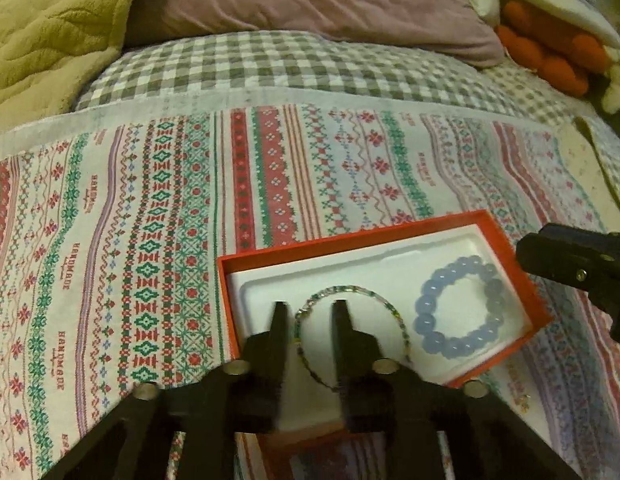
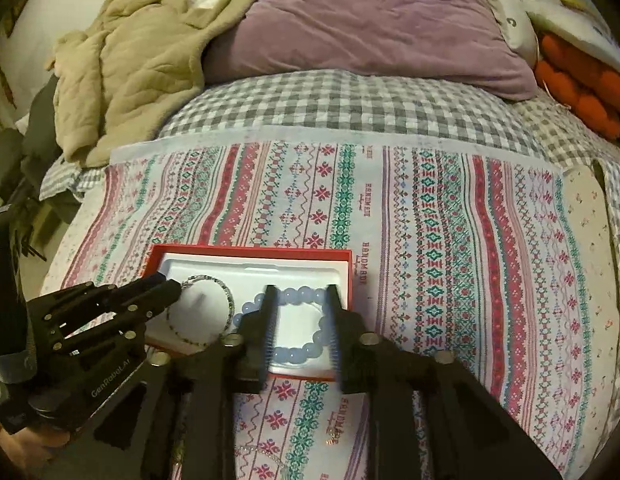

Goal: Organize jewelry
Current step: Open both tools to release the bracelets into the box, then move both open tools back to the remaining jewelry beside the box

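Observation:
A red box (image 1: pixel 505 240) with a white insert lies on the patterned cloth; it also shows in the right wrist view (image 2: pixel 254 251). Inside lie a thin beaded bracelet (image 1: pixel 345 290) (image 2: pixel 214 280) and a blue bead bracelet (image 1: pixel 441 336) (image 2: pixel 310 348). My left gripper (image 1: pixel 310 312) (image 2: pixel 166 280) is open, fingers straddling the thin bracelet's left side over the insert. My right gripper (image 2: pixel 300 294) is open over the blue bracelet, fingers either side of it. Its body shows in the left wrist view (image 1: pixel 577 264).
The patterned cloth (image 2: pixel 429 240) lies on a checked bed cover (image 2: pixel 349 100). A purple pillow (image 2: pixel 369 20), an olive blanket (image 2: pixel 130 72) and an orange soft toy (image 2: pixel 577 84) lie at the back. A pale card (image 2: pixel 585 208) lies at the right. Small jewelry pieces (image 2: pixel 333 436) lie near the front.

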A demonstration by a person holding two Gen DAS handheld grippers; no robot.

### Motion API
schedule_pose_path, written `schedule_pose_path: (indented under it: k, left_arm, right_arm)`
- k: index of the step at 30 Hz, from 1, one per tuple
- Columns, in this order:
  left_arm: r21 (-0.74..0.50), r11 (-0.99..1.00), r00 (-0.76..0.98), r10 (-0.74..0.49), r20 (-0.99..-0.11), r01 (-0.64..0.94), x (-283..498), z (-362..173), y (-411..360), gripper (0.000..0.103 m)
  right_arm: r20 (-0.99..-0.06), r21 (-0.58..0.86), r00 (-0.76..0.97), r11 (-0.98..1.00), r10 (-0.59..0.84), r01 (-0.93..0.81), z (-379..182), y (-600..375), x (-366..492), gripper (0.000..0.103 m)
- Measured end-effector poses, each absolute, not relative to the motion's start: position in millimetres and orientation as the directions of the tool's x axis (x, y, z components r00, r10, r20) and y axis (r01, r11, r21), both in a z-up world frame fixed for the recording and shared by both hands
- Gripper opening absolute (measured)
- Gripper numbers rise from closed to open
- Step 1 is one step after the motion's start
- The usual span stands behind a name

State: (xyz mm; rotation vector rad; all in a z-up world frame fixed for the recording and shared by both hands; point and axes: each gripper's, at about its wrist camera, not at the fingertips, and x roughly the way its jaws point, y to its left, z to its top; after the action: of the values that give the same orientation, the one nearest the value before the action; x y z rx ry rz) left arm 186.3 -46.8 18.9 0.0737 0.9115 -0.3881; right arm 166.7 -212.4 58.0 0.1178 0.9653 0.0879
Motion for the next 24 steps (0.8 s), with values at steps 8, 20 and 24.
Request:
schedule_pose_path:
  k: [8, 20, 24]
  left_arm:
    - [-0.068, 0.931, 0.586, -0.281, -0.76, 0.359, 156.5, 41.7, -37.5, 0.079]
    - [-0.027, 0.95, 0.526, -0.196, -0.828, 0.312, 111.4, 20.4, -25.0, 0.1]
    - [-0.025, 0.956, 0.547, -0.189, -0.816, 0.293, 99.0, 20.2, -16.8, 0.102]
  right_arm:
    - [-0.806, 0.147, 0.581, 0.989, 0.116, 0.006, 78.2, -231.4, 130.6, 0.043]
    - [-0.819, 0.108, 0.571, 0.992, 0.051, 0.066, 76.9, -254.5, 68.9, 0.078]
    - [-0.811, 0.066, 0.584, 0.997, 0.027, 0.045, 75.0, -245.8, 52.8, 0.091]
